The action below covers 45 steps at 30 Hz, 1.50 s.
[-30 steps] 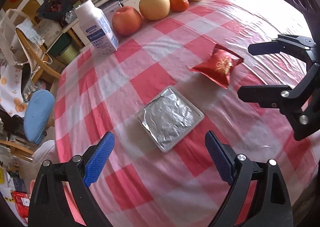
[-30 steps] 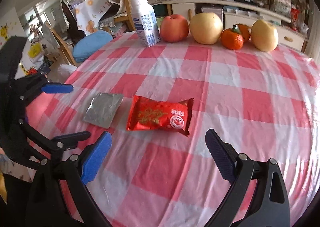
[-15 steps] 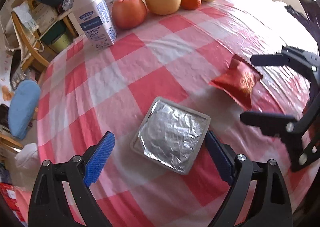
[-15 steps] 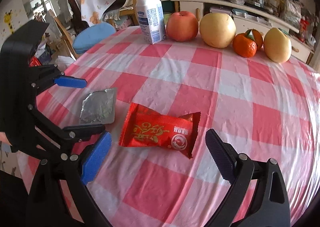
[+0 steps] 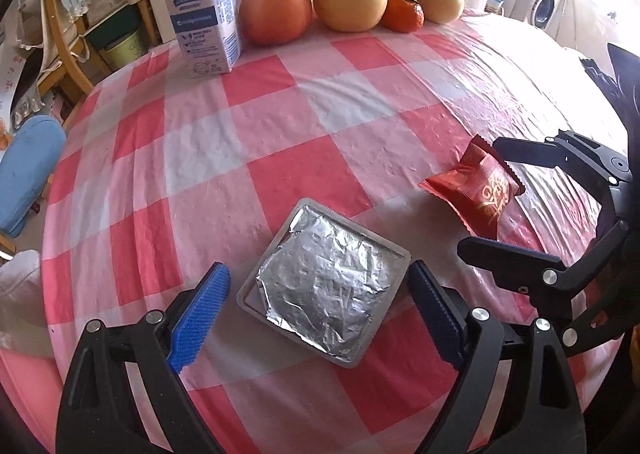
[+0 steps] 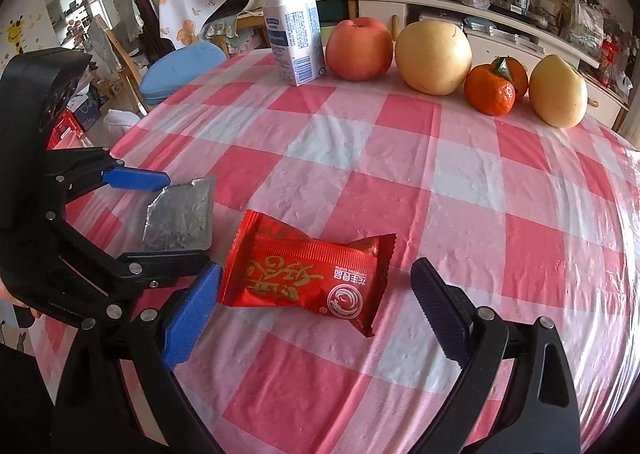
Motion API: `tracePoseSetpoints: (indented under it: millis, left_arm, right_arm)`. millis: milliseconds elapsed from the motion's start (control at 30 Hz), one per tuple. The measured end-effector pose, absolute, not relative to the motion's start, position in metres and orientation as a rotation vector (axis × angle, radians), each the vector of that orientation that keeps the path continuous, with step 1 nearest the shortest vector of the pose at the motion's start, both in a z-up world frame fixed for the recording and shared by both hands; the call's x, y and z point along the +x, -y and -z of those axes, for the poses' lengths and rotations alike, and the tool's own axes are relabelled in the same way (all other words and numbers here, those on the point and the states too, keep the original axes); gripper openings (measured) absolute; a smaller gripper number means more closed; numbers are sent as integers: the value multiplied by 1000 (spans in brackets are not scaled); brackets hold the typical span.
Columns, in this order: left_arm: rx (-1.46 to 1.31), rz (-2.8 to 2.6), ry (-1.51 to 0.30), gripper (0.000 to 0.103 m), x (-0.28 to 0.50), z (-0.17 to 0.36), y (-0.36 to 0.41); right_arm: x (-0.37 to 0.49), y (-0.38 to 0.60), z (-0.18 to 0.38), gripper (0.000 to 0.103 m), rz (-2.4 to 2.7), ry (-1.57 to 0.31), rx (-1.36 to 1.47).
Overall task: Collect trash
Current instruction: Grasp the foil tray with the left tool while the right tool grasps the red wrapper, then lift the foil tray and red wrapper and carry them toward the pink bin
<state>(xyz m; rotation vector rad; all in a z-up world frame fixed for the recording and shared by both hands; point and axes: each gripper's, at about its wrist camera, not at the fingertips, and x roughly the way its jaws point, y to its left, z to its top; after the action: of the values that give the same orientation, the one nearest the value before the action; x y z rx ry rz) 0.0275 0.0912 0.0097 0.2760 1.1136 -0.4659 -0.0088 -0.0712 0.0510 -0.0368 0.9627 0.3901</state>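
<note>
Five items line far table edge: bottle (image 6: pixel 294 28), apple (image 6: pixel 359 48), pears, tangerine.

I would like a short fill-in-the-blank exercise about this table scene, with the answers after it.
1. The foil packet lies between the fingers of the ____ gripper.
2. The snack wrapper before the right gripper is ____ in colour.
3. The white bottle stands beside the ____ apple.
4. The tablecloth has a ____ pattern.

Answers: left; red; red; checked
</note>
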Motion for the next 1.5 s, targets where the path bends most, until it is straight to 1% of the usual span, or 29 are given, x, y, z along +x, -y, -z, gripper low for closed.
tracePoseSetpoints:
  millis: [33,100,133,167,267,433,800,833,900,1500]
  left_arm:
    - [275,466,-1113,87,27,-10,-91]
    - [275,469,-1108,82,24,-11,-90]
    - [274,470,-1107,80,24,-12,-91]
    - [275,471,-1105,79,23,-13,-90]
    - [272,477,-1101,73,19,-14,-85]
    - [269,472,-1101,73,13,-15,-78]
    - [253,447,-1101,72,6,-16,-69]
    - [251,444,-1099,68,5,-16,-69]
    - [238,437,-1089,68,2,-20,-70]
    - [128,463,-1004,68,-35,-55,-84]
  right_arm:
    - [-10,72,-51,95,-389,-962,-40]
    - [-11,72,-52,89,-387,-957,-48]
    - [-11,73,-53,83,-384,-953,-53]
    - [-11,74,-53,80,-382,-952,-58]
    - [-12,77,-53,77,-377,-952,-66]
    - [-13,81,-53,71,-374,-953,-77]
    - [-21,96,-60,69,-361,-933,-69]
    - [-22,97,-61,69,-360,-930,-66]
    - [-25,101,-64,69,-356,-922,-63]
    - [-53,102,-74,69,-342,-889,-67]
